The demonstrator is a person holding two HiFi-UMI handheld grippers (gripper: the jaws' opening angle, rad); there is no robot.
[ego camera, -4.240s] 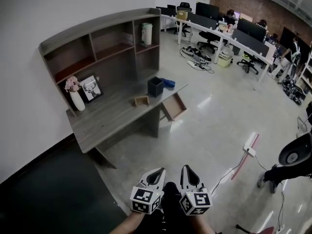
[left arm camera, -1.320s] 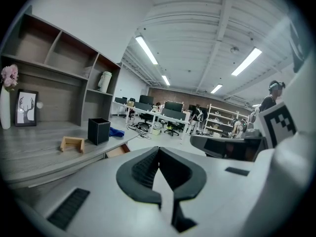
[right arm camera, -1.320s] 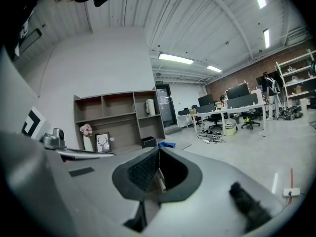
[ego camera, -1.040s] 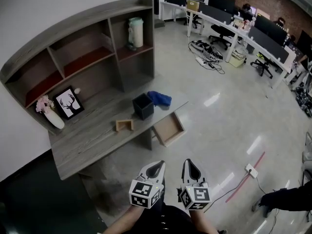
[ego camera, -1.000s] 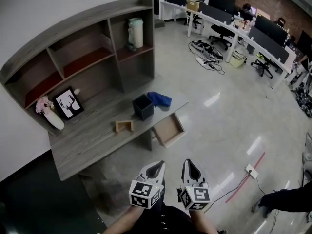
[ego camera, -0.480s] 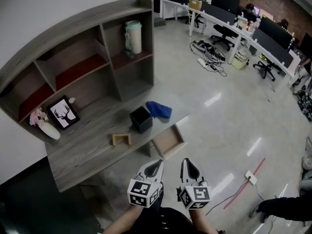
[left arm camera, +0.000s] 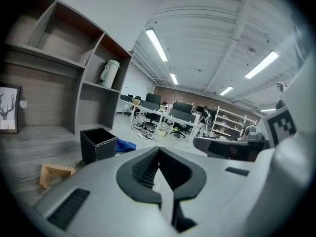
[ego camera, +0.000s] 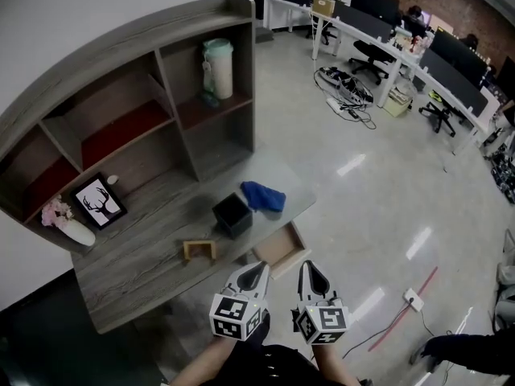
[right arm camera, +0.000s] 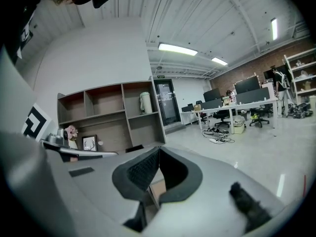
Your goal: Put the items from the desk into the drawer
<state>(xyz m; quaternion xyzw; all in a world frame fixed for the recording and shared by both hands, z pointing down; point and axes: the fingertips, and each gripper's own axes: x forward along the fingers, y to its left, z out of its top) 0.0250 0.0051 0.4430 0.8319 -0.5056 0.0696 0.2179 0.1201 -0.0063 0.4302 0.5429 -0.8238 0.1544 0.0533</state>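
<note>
On the grey wooden desk (ego camera: 153, 252) stand a black open box (ego camera: 232, 215), a crumpled blue cloth (ego camera: 263, 195) and a small wooden frame-like holder (ego camera: 199, 251). An open wooden drawer (ego camera: 278, 249) juts out under the desk's front edge. My left gripper (ego camera: 259, 270) and right gripper (ego camera: 308, 268) are side by side near the bottom of the head view, both shut and empty, short of the desk. The left gripper view shows the black box (left arm camera: 98, 143), the blue cloth (left arm camera: 126, 145) and the wooden holder (left arm camera: 56, 173) beyond its tips.
A shelf unit (ego camera: 137, 111) rises behind the desk, holding a pale green jug (ego camera: 216, 67), a deer picture (ego camera: 97, 207) and a vase of pink flowers (ego camera: 66, 225). Office desks and chairs (ego camera: 386, 47) stand far off across a glossy floor. A power strip (ego camera: 412, 299) lies on it.
The view has drawn closer to the desk: desk and drawer now sit just beyond the gripper tips. Both grippers stay shut, side by side.
</note>
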